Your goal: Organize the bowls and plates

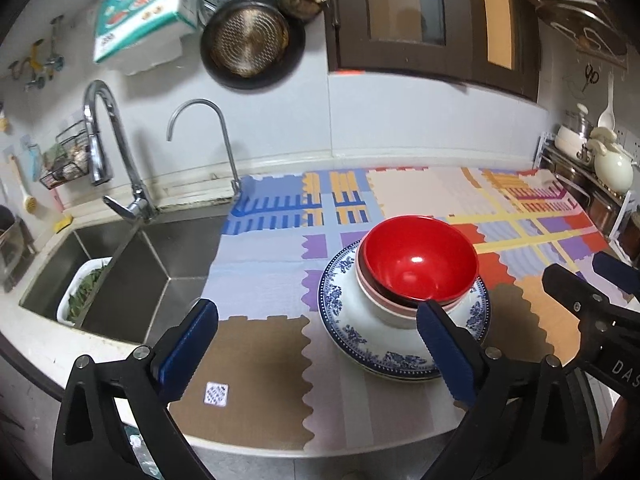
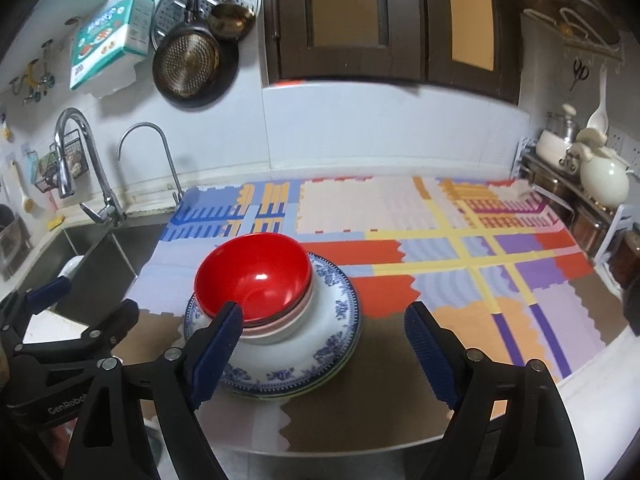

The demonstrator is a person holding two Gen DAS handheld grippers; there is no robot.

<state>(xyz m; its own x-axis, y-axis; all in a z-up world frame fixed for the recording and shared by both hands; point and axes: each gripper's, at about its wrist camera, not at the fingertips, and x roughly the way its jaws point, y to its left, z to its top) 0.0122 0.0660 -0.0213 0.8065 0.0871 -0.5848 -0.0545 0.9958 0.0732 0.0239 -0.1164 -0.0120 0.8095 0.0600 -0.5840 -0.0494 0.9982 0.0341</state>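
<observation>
Both tools, left [image 1: 316, 344] and right [image 2: 324, 344], gape empty. Bowl stack [image 1: 416, 268] on plates [image 1: 360, 340], frame centre; sink [image 1: 132, 276] left, kettle [image 2: 604, 180] far right.

A white tiled wall [image 1: 400, 120] backs the tabletop [image 1: 40, 344], which carries a patchwork mat [image 2: 440, 248]. A steel sink [image 1: 132, 280] with two taps [image 1: 108, 136] sits at left. Pans [image 1: 248, 44] and a tissue box [image 1: 144, 12] hang on the wall. A dark wooden cabinet [image 2: 360, 20] hangs above; a rack [image 2: 568, 184] with a teapot [image 2: 604, 176] stands at right.
</observation>
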